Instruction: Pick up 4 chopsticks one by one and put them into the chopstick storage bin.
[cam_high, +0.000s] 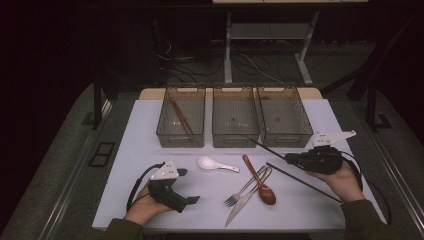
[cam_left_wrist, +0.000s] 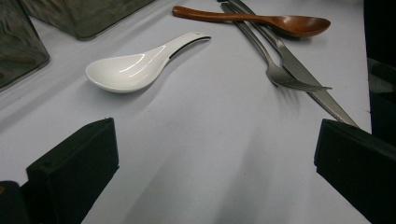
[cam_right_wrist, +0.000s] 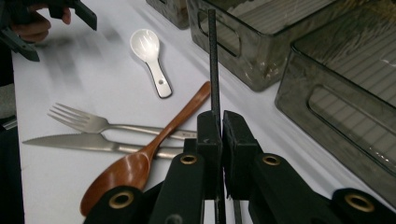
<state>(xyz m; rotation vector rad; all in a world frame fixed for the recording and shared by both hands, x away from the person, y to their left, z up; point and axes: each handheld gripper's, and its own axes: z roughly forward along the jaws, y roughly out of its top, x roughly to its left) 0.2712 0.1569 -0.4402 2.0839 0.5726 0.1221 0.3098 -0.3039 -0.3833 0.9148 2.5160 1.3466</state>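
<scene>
The black chopstick is clamped between the right gripper's jaws, which are pressed together on it. In the high view its long axis runs from the gripper toward ten o'clock, the tip just short of the front wall of the middle bin. A second black chopstick lies on the table at about five o'clock from the gripper, partly under the right hand. The three bins stand in a row at twelve o'clock; the left bin already holds brown chopsticks. Judging by this, the held stick must swing up and over a bin's rim. The left gripper rests at eight o'clock, jaws wide apart, nearer the white spoon. Wooden spoon, fork and knife lie between.
</scene>
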